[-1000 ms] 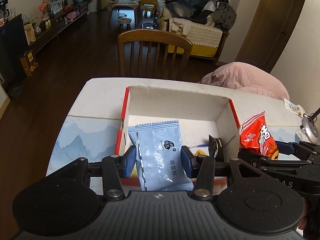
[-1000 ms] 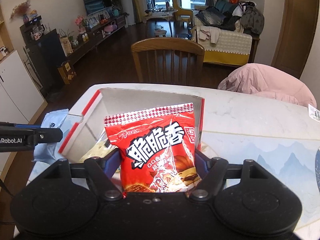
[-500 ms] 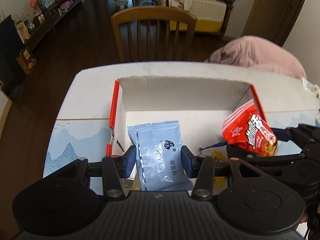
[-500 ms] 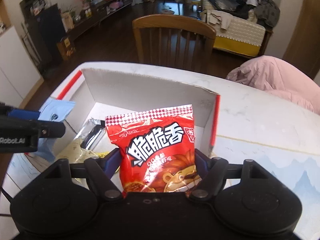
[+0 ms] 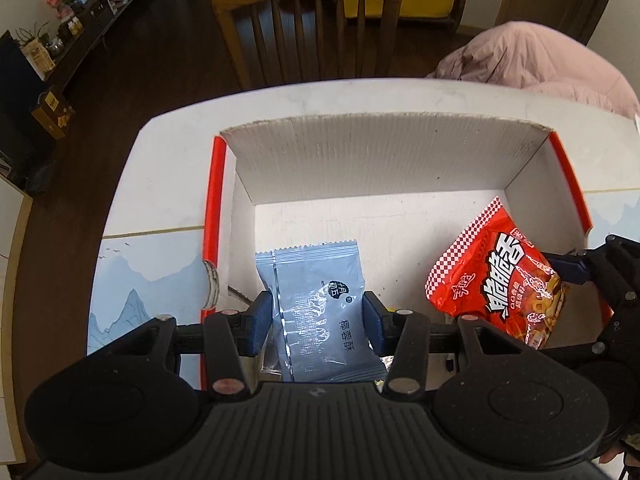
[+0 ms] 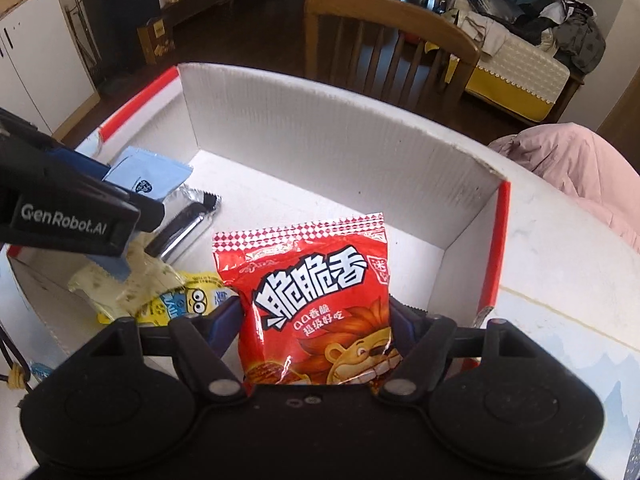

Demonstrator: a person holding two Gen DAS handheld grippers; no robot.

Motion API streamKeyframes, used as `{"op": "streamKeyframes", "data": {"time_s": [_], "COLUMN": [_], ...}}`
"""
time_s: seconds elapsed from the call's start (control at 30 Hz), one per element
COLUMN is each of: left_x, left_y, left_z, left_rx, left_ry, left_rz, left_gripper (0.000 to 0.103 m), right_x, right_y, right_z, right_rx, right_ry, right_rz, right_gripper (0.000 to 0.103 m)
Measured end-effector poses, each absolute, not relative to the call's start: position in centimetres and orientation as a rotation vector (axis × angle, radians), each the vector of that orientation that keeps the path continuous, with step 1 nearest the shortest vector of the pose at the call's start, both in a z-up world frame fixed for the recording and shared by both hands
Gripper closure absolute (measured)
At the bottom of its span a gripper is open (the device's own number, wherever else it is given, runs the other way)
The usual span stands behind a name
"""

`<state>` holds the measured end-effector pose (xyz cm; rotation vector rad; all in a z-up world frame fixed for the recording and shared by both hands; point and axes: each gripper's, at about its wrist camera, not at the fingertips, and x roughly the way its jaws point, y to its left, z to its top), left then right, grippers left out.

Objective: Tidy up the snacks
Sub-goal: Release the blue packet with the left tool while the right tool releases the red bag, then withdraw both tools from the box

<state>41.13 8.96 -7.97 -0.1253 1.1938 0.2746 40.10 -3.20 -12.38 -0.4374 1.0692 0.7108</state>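
Observation:
My left gripper (image 5: 318, 318) is shut on a pale blue snack packet (image 5: 320, 312) and holds it over the near left part of the white cardboard box with red edges (image 5: 384, 164). My right gripper (image 6: 316, 320) is shut on a red snack bag (image 6: 316, 300) and holds it over the box's near right part; the bag also shows in the left wrist view (image 5: 500, 284). The blue packet (image 6: 146, 178) and left gripper (image 6: 120, 216) show at left in the right wrist view. A yellow Minions packet (image 6: 180, 300) and a silver packet (image 6: 188, 224) lie in the box (image 6: 332, 132).
The box sits on a white table (image 5: 172, 176) with a blue mountain print. A wooden chair (image 5: 308, 20) stands behind the table. A pink bundle (image 5: 532, 60) lies at the far right.
Both grippers have moved forward and down over the box, each still holding its packet. The box floor and the packets lying in it now show more fully.

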Motion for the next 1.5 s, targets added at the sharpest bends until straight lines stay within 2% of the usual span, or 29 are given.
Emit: {"op": "streamKeyframes", "data": {"time_s": [0.37, 0.47, 0.8, 1.33, 1.4, 1.5], "left_x": [42.8, 42.7, 40.5, 34.4, 33.3, 31.7], "left_y": [9.0, 8.9, 9.4, 8.1, 8.0, 8.0], "left_z": [-9.1, -8.8, -6.0, -0.5, 0.1, 0.9], "left_rx": [-0.102, -0.097, -0.125, -0.142, -0.142, -0.141], "left_ry": [1.266, 1.263, 1.181, 1.026, 1.009, 0.985], "left_rz": [0.290, 0.293, 0.300, 0.204, 0.193, 0.173], "left_gripper": [0.055, 0.055, 0.053, 0.052, 0.045, 0.044], "right_x": [41.7, 41.6, 40.7, 36.1, 35.3, 33.9], "right_y": [-3.2, -3.3, -4.6, -7.6, -7.7, -7.8], "right_z": [-13.0, -12.9, -10.4, -3.4, -2.7, -1.7], "right_rx": [-0.439, -0.430, -0.359, -0.260, -0.249, -0.229], "right_ry": [1.103, 1.094, 1.058, 0.956, 0.942, 0.925], "right_rz": [0.707, 0.718, 0.730, 0.672, 0.671, 0.674], "right_gripper": [0.028, 0.023, 0.016, 0.006, 0.006, 0.004]}}
